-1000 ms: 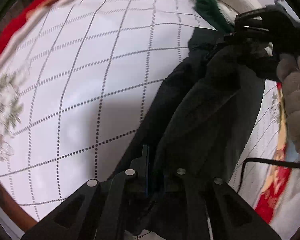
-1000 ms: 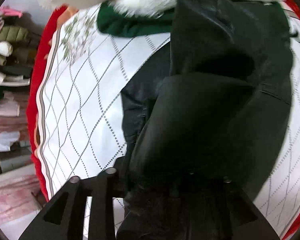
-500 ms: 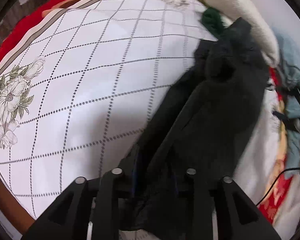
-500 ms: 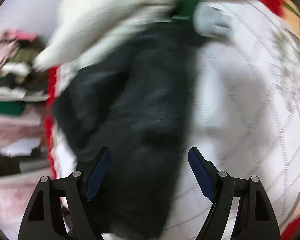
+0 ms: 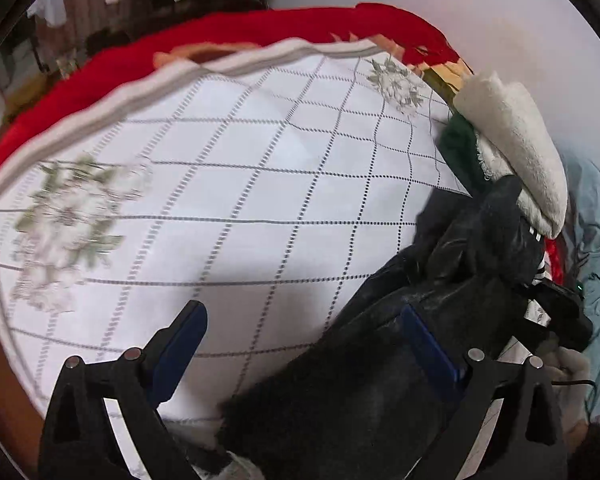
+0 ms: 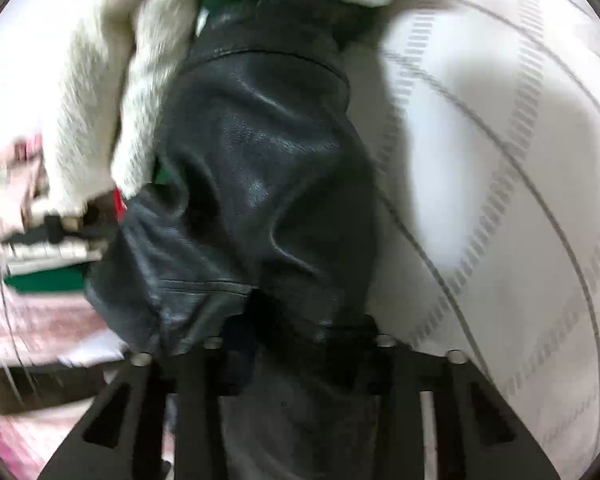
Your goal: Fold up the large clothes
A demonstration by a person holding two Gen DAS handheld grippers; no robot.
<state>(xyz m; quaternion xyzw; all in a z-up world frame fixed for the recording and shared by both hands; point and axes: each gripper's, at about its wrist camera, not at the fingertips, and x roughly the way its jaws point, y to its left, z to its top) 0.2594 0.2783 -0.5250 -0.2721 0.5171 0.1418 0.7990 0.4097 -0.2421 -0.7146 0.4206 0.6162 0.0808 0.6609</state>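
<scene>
A black leather jacket (image 5: 400, 344) lies bunched along the right side of a white quilted bedspread (image 5: 240, 200). My left gripper (image 5: 300, 332) is open, its blue pads spread wide; the jacket's edge lies over the right finger (image 5: 428, 340), not pinched. In the right wrist view the jacket (image 6: 260, 152) fills the middle, and my right gripper (image 6: 296, 344) is shut on a fold of it near the hem. The right gripper's body (image 5: 556, 312) shows at the jacket's far side in the left wrist view.
A cream fleece garment (image 5: 512, 144) and a dark green garment (image 5: 460, 152) lie at the bed's far right. A red blanket (image 5: 220, 36) runs along the far edge. Shelves of folded clothes (image 6: 40, 256) stand beside the bed. A light blue cloth (image 5: 596, 216) lies at the right.
My left gripper has opened and let go of the jacket. My right gripper, open half a second ago, has shut on the jacket's fold again. Both views have swung.
</scene>
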